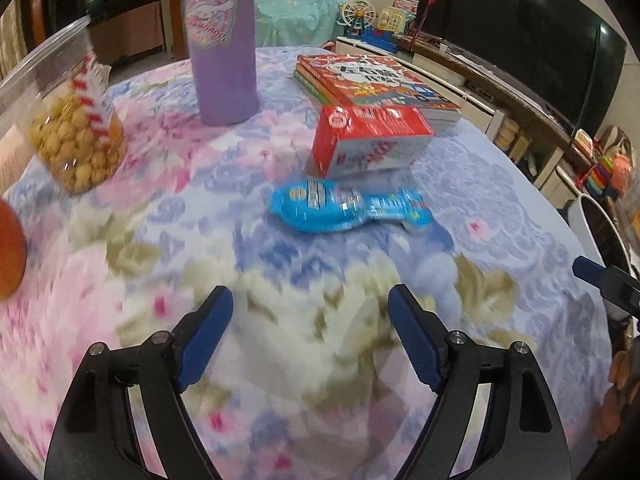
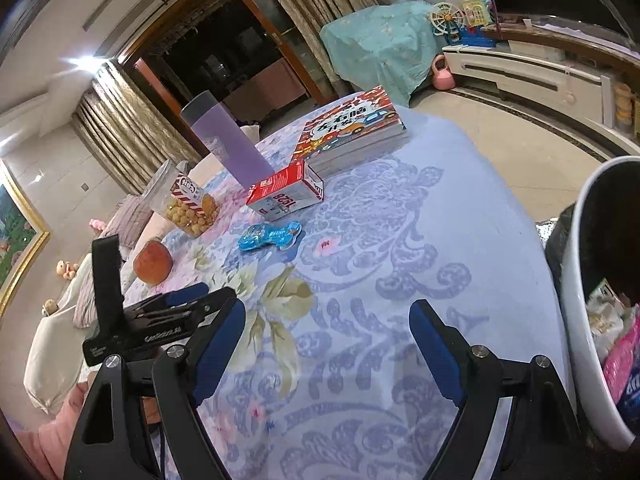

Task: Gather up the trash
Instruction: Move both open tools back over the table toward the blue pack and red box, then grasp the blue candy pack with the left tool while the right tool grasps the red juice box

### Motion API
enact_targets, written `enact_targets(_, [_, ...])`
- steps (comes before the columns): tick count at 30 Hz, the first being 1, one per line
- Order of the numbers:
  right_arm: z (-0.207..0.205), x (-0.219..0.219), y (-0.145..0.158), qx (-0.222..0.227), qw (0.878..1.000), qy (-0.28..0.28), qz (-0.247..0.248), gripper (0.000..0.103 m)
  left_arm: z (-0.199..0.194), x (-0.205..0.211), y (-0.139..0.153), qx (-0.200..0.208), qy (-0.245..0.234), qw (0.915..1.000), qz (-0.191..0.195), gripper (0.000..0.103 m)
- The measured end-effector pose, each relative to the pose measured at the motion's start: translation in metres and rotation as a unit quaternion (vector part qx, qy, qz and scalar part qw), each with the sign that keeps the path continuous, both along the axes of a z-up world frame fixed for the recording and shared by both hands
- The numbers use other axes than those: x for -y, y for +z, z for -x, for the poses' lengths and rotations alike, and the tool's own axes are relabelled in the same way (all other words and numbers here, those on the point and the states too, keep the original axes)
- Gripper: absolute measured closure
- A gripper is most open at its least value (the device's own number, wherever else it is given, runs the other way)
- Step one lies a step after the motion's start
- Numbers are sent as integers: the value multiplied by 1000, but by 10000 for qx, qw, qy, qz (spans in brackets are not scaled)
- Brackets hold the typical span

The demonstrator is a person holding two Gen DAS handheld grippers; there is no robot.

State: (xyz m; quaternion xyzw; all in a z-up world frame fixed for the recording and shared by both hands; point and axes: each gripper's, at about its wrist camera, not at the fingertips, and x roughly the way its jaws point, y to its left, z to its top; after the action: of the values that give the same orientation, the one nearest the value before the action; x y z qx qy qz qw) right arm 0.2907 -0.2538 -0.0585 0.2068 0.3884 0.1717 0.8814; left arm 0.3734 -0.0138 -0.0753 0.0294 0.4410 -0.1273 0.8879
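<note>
A crumpled blue wrapper [image 1: 348,210] lay on the floral tabletop [image 1: 500,200], just before a red carton [image 1: 370,140], its long axis crosswise to the left hand-held gripper [image 1: 310,308]. That hand-held gripper, nearer than the right hand-held gripper [image 2: 326,320], gaped wide and empty, as did the right.

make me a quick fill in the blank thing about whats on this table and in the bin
1. The blue wrapper lies on the tablecloth just in front of the ____ carton.
2. The tall cup is ____ in colour.
3. The clear tub holds puffed ____.
4. The left gripper has its jaws ____, nothing between them.

Missing words: red; purple; snacks; open
</note>
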Motion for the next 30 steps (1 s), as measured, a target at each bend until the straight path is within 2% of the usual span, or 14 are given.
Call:
enact_targets(8, [-21, 2, -1, -2, 10000, 2, -37, 17, -43, 16, -6, -41, -505, 9982, -309, 16])
enact_targets(14, [-36, 5, -3, -50, 9999, -42, -104, 17, -57, 25, -7, -4, -892, 9952, -409, 16])
enact_targets(15, [-39, 5, -4, -54, 9999, -49, -112, 17, -56, 26, -7, 24, -982, 9944, -381, 23])
enact_targets(16, [-43, 5, -4, -56, 9999, -55, -112, 17, -55, 28, -7, 46, -1071, 9935, -377, 36])
enact_targets(20, [-53, 2, -5, -52, 9999, -57, -139, 17, -46, 32, -4, 190, -1161, 9919, -472, 39])
enact_targets(24, [-62, -4, -6, -51, 9998, -34, -165, 17, -31, 26, -1, 233, -1027, 9935, -435, 39])
enact_targets(30, [-81, -22, -6, -58, 9998, 139, -107, 17, 12, -13, 2, 166, -204, 9996, -128, 40])
